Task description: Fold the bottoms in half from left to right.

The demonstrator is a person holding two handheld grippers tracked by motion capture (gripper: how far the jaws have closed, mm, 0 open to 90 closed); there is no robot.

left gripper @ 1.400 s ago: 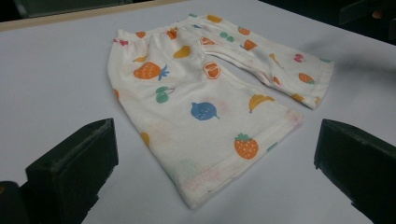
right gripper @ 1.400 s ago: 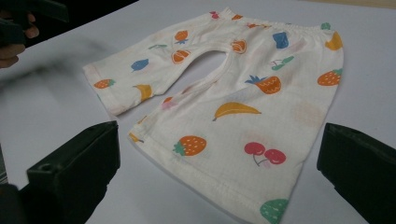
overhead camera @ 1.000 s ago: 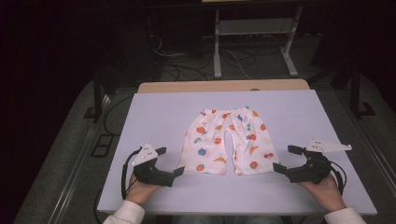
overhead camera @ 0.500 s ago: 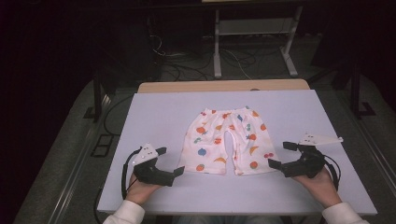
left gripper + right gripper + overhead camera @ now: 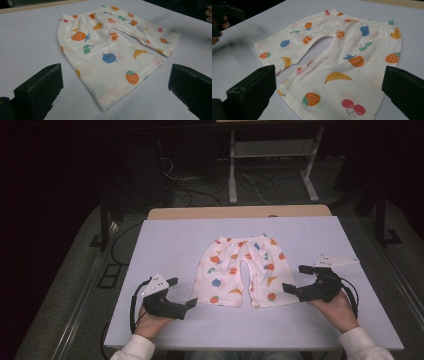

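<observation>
A small pair of white shorts [image 5: 242,270] printed with coloured fruit lies flat on the white table [image 5: 170,240], waistband away from me, both legs pointing toward me. My left gripper [image 5: 183,292] stands open just left of the left leg hem, nothing between its jaws. My right gripper [image 5: 298,279] stands open just right of the right leg hem, also holding nothing. In the left gripper view the shorts [image 5: 110,50] spread ahead of the wide jaws. In the right gripper view the near leg of the shorts [image 5: 342,67] lies between the two jaws.
The table's wooden far edge [image 5: 240,212] runs behind the shorts. Beyond it are a dark floor with cables [image 5: 190,190] and a metal stand [image 5: 270,165]. Bare tabletop surrounds the shorts on all sides.
The right gripper has moved left and slightly forward, closer to the right leg hem. The left gripper has stayed almost still. The shorts have not moved.
</observation>
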